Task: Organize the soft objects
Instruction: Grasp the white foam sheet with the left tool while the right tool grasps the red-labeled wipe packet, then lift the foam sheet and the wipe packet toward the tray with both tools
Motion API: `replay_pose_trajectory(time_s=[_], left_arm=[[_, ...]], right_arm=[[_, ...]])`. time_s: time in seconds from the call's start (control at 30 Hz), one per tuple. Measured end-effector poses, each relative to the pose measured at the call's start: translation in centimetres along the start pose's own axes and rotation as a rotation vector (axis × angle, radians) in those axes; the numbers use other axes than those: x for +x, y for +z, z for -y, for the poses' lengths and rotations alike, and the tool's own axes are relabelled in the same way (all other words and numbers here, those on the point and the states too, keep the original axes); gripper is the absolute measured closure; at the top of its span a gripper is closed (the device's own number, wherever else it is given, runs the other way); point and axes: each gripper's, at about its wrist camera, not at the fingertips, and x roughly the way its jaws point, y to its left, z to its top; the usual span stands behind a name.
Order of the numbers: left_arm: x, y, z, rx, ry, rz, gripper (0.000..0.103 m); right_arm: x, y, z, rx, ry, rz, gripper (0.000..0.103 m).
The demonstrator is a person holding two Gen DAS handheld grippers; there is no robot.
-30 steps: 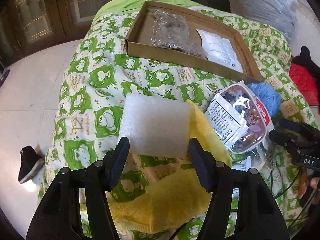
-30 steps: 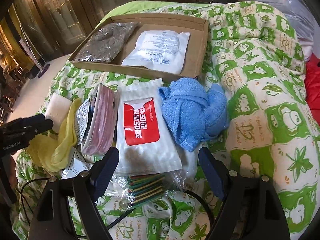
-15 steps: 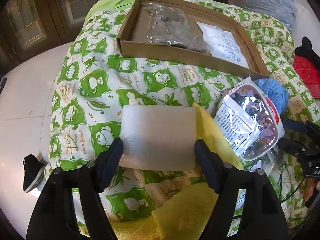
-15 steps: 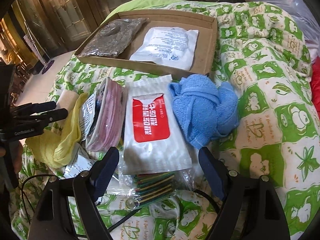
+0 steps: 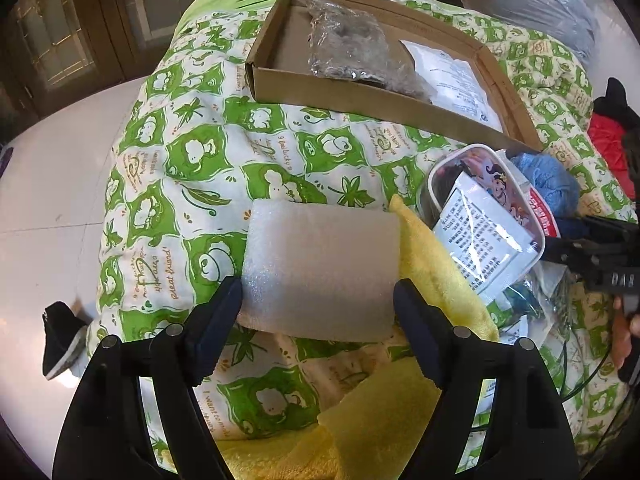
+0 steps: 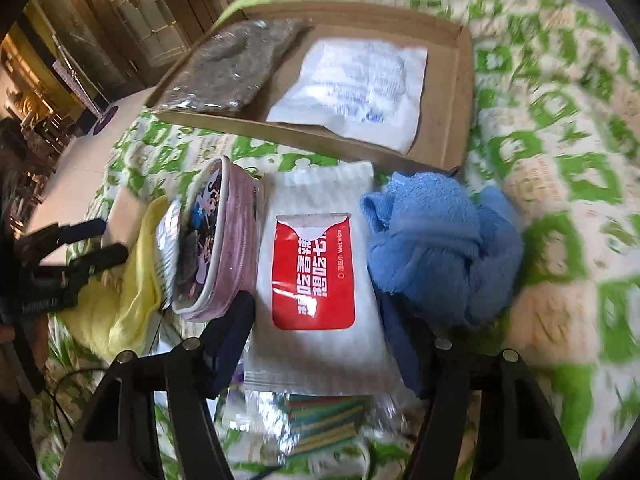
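L wrist view, far left first: white floor (image 5: 44, 200) w/ a black shoe (image 5: 60, 336) by the quilt edge. Green-and-white quilt (image 5: 192, 152) covers the bed. Left gripper (image 5: 318, 312) points steeply down, jaws have just been opening, now spread abt as wide as the white foam pad (image 5: 320, 272); pad sits between the fingertips (image 5: 218, 320), tips right at its two near corners. Can't tell if they press. Pad lies partly on the quilt, partly on the yellow cloth (image 5: 436, 272) that runs under its right edge and bunches up low in frame. Behind: cardboard tray (image 5: 360, 96) w/ a grey bag (image 5: 352, 52) and a white packet (image 5: 452, 76) in it. Right of the cloth a clear cartoon pouch (image 5: 488, 216), then the blue towel (image 5: 548, 176), then the right gripper's black tips poking in from the edge.

R wrist view, blurry: left gripper at far left over the yellow cloth, pouch next, tilted on edge. Right gripper (image 6: 316, 328) centre, jaws just been closing, astride the wipes pack (image 6: 316, 276) w/ red label; fingers hug its near sides, contact unclear. Pack lies betw pouch and blue towel, touching both. Striped packet (image 6: 324, 420) under its near end.
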Motion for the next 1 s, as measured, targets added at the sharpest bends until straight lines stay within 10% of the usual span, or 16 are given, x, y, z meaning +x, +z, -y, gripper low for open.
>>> replay_pose_trajectory(time_s=[1.0], left_arm=[[0.6, -0.8, 0.2, 0.010, 0.081, -0.005, 0.026]], right_arm=[[-1.1, -2.9, -1.2, -0.083, -0.078, 0.060, 0.051]])
